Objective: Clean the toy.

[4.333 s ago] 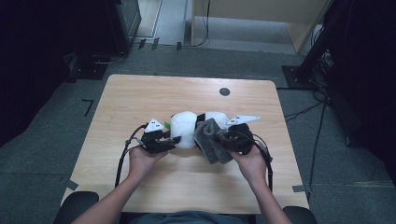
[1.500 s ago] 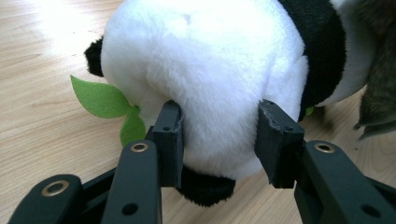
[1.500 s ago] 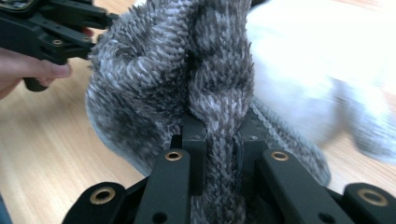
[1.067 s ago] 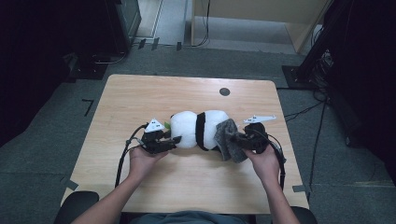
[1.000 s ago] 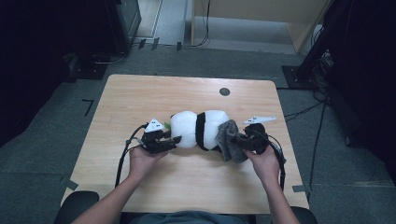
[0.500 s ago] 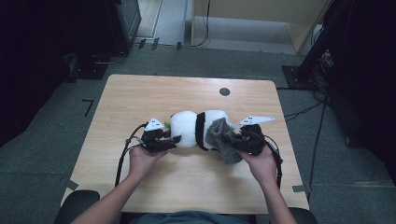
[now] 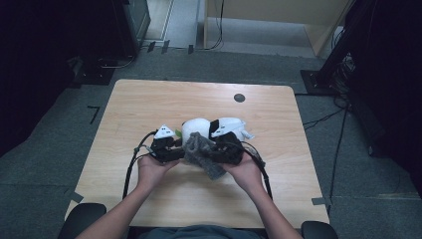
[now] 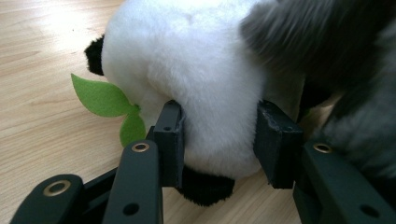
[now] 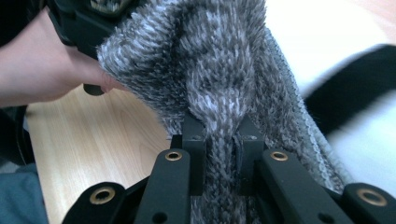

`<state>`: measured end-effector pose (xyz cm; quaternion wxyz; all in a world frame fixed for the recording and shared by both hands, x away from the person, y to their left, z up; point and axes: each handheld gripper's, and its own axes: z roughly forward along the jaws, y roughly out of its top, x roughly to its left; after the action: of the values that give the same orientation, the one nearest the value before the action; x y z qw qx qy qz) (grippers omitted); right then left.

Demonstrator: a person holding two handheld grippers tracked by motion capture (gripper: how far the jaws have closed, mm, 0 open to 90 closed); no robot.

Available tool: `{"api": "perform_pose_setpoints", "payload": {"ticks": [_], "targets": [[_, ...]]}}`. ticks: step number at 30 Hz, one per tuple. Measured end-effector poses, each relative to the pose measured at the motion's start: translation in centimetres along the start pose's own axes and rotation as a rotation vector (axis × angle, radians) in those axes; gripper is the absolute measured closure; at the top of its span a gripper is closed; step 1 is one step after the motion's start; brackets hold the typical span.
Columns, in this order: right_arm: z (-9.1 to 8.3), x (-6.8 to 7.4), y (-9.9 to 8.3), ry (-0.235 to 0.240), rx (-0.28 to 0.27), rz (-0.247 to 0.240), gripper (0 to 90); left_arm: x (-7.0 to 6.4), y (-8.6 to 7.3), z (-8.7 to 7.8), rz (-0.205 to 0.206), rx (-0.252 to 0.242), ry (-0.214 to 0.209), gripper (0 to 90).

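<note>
Jaws of the left gripper point(image 8: 219, 140) squeeze the plush black-and-white panda point(image 8: 201, 70) on the wooden counter point(image 7: 149, 104); right gripper point(image 9: 219, 154) pinches the fuzzy grey cloth point(image 9: 210, 70) draped against it.

- The desk point(image 7: 149, 104) is pale wood with rounded corners, and a small dark round cap point(image 7: 239, 97) is set into its far edge, beyond the tongs.
- Grey carpet floor point(image 7: 293, 64) surrounds the desk, lit ahead and falling into darkness at both sides.
- Bits of tape point(image 7: 321, 201) mark the floor at the near right corner.
- Black cables point(image 7: 343, 139) trail over the floor to the right.
- A light wooden cabinet point(image 7: 278, 20) stands far ahead.
- Dark equipment point(image 7: 132, 22) sits far ahead to the left.
</note>
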<state>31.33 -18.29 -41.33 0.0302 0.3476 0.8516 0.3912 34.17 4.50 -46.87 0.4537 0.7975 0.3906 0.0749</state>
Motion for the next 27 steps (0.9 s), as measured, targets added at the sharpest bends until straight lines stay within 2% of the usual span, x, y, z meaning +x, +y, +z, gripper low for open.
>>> {"api": "perform_pose_setpoints", "payload": {"ticks": [4,9,11,20,27], "targets": [[2.6,0.0,0.2,0.009,0.042,-0.007,79.9,0.1,-0.1,0.0,0.001,0.002,0.001,57.8],[3.9,-0.8,-0.3,-0.014,0.065,-0.01,79.9,0.1,-0.1,0.0,0.005,0.005,0.007,58.3],[3.8,-1.0,-0.5,-0.016,0.063,-0.005,79.9,0.1,-0.1,0.0,0.005,0.006,0.006,58.3],[2.1,-1.5,-1.5,-0.094,0.102,-0.05,79.8,0.1,-0.1,0.0,0.014,0.005,0.007,58.5],[0.1,-2.1,-2.3,-0.122,0.113,-0.043,79.9,0.1,-0.1,0.1,0.013,0.004,0.003,58.7]]}}
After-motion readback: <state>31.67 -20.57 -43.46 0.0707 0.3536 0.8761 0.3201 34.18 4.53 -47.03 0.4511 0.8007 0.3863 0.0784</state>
